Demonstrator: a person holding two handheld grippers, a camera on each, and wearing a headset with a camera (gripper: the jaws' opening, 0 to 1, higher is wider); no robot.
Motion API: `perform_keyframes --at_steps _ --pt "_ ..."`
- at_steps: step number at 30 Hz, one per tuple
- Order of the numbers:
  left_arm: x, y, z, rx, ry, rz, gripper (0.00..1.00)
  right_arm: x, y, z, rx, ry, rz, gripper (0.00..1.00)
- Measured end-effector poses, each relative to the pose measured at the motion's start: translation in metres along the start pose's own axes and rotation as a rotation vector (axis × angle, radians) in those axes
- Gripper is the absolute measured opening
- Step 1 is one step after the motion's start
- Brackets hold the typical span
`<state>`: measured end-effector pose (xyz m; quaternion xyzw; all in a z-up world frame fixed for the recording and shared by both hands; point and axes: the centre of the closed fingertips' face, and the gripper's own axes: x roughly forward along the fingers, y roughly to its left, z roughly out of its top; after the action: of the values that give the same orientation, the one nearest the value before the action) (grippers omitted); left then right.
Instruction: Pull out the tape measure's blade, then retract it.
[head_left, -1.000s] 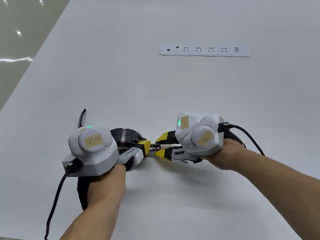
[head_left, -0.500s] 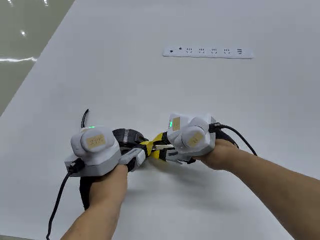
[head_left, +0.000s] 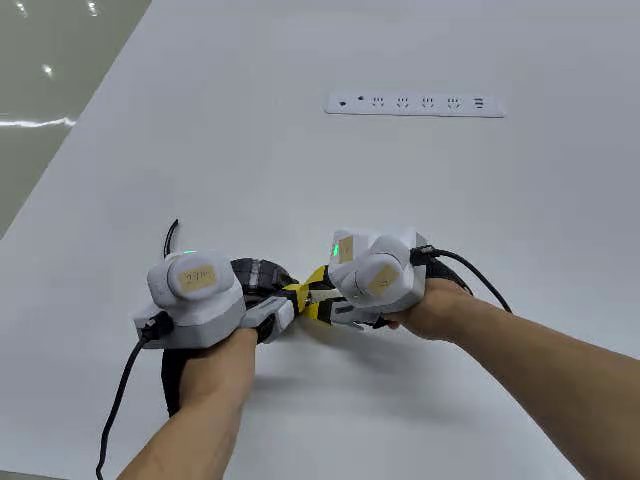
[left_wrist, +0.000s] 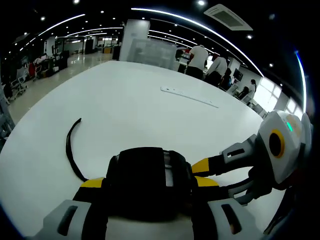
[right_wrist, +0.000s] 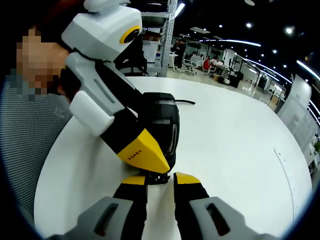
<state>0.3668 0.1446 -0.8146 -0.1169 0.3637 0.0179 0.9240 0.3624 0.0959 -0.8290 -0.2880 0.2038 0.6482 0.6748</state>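
A black tape measure (head_left: 256, 273) rests on the white table (head_left: 300, 170), and my left gripper (head_left: 274, 297) is shut around its case. In the left gripper view the case (left_wrist: 150, 167) sits between the yellow-tipped jaws of the left gripper (left_wrist: 150, 184). My right gripper (head_left: 316, 298) meets it from the right, shut on the blade's end hook (right_wrist: 158, 177). In the right gripper view, the right gripper (right_wrist: 160, 182) holds the hook tight against the case (right_wrist: 162, 125), beside the left gripper's yellow finger (right_wrist: 142, 154). Almost no blade is exposed.
A white power strip (head_left: 415, 103) lies far back on the table. The tape measure's black wrist strap (left_wrist: 71, 150) trails to the left. The table's left edge (head_left: 70, 120) borders a glossy floor. Several people stand in the distance (left_wrist: 200, 57).
My right gripper has moved left toward the tape measure, and the short white stretch of blade between the grippers has shrunk away. The left gripper has stayed put.
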Motion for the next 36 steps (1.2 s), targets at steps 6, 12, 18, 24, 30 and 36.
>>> perform_keyframes --at_steps 6,12,18,24,30,36 --pt "-0.001 0.000 0.000 0.015 0.016 -0.010 0.65 -0.003 0.001 0.000 -0.004 0.009 0.002 0.24" --pt "-0.007 0.002 0.007 0.055 0.006 -0.024 0.66 -0.017 -0.003 -0.003 0.021 0.011 -0.022 0.30" --pt "-0.013 0.003 0.012 0.048 -0.005 -0.063 0.66 -0.032 -0.004 -0.016 0.031 0.030 -0.051 0.35" --pt "-0.019 0.005 0.014 0.095 -0.012 -0.106 0.68 -0.053 -0.009 -0.027 0.063 0.036 -0.098 0.40" --pt "-0.023 0.007 0.011 0.153 -0.003 -0.136 0.69 -0.077 -0.017 -0.042 0.107 0.047 -0.148 0.44" --pt "-0.028 0.005 0.010 0.180 -0.007 -0.204 0.71 -0.104 -0.024 -0.052 0.174 0.019 -0.218 0.50"
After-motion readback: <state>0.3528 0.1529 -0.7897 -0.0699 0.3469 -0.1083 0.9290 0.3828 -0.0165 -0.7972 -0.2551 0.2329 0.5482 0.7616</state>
